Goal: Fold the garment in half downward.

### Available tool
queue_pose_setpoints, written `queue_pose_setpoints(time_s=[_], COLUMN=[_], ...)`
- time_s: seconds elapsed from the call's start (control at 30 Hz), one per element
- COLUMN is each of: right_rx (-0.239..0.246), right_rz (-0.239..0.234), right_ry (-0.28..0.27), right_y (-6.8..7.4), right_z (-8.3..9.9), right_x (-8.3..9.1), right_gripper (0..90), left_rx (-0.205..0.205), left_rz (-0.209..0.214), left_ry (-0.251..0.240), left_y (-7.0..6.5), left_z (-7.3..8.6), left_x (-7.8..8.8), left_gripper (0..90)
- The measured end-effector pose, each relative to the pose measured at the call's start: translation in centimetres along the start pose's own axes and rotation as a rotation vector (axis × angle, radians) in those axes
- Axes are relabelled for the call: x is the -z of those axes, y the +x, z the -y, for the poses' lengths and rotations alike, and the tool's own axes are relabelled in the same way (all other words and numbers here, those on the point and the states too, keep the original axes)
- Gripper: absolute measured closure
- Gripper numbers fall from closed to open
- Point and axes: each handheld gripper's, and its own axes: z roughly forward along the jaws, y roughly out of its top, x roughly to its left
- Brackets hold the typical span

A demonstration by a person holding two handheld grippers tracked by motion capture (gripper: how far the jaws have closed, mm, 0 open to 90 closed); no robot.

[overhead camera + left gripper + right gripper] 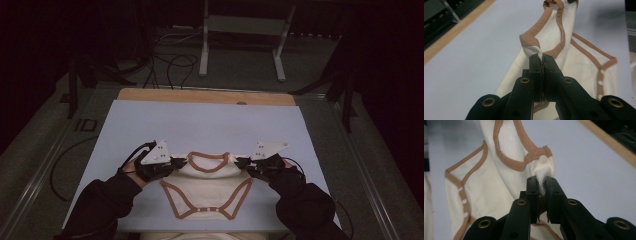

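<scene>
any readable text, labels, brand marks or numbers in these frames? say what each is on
"ID", or possibly "01": pale marking on the dark floor left of the table; too dim to be sure.
No print, tag or brand legible on the bodysuit.
None on the left gripper or right gripper.

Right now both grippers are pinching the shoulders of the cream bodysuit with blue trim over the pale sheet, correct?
Not quite: the trim is tan-brown, not blue, as the left gripper view shows. The rest holds: the left gripper and right gripper each pinch a shoulder of the cream bodysuit over the pale sheet.
</scene>
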Motion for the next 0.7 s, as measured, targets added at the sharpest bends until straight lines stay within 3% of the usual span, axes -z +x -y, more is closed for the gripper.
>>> queue_pose_setpoints(time_s=[0.57, 0.7], right_rx=[-0.006, -0.022], right_rz=[-0.086, -0.109], right_ry=[0.061, 0.084], right_y=[3.0, 3.5], right_z=[3.2, 3.8], right_x=[-1.0, -1.4], right_gripper=[82.3, 82.3], left_rx=[0.009, 0.034], left_rz=[0.071, 0.089], left_ry=[0.053, 0.071], left_y=[-3.6, -4.3], left_z=[3.4, 4.2], left_x=[-1.4, -1.7], left_gripper=[87.0, 87.0])
